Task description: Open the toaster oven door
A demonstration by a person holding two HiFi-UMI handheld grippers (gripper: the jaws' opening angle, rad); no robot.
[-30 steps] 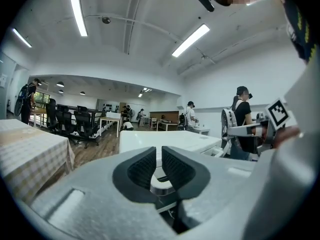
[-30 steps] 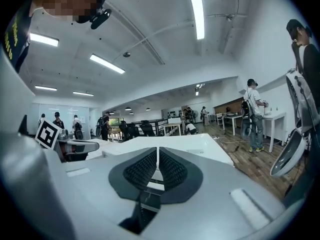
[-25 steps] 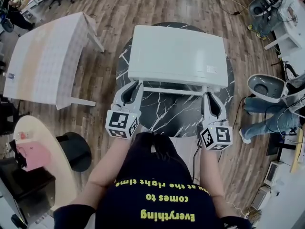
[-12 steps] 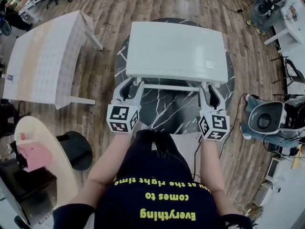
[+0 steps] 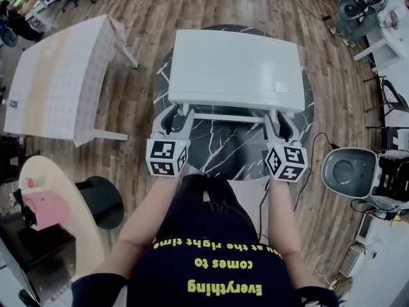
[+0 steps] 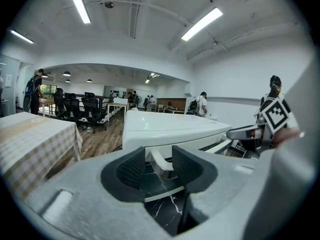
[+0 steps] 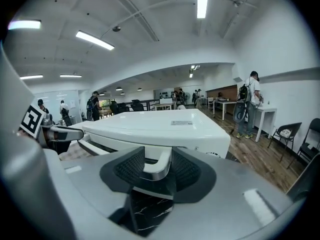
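The left gripper (image 5: 174, 116), its jaws just opened, sits loose around the left end of the handle (image 5: 230, 117) of the toaster oven (image 5: 236, 69) on the round table (image 5: 217, 152). The right gripper (image 5: 281, 120), also just opened, is loose around the right end.

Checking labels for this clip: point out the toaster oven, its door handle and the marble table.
toaster oven (image 5: 236, 69), head view, middle of its white top.
door handle (image 5: 230, 117), head view, middle of the bar.
marble table (image 5: 217, 149), head view, bare top in front of the oven.
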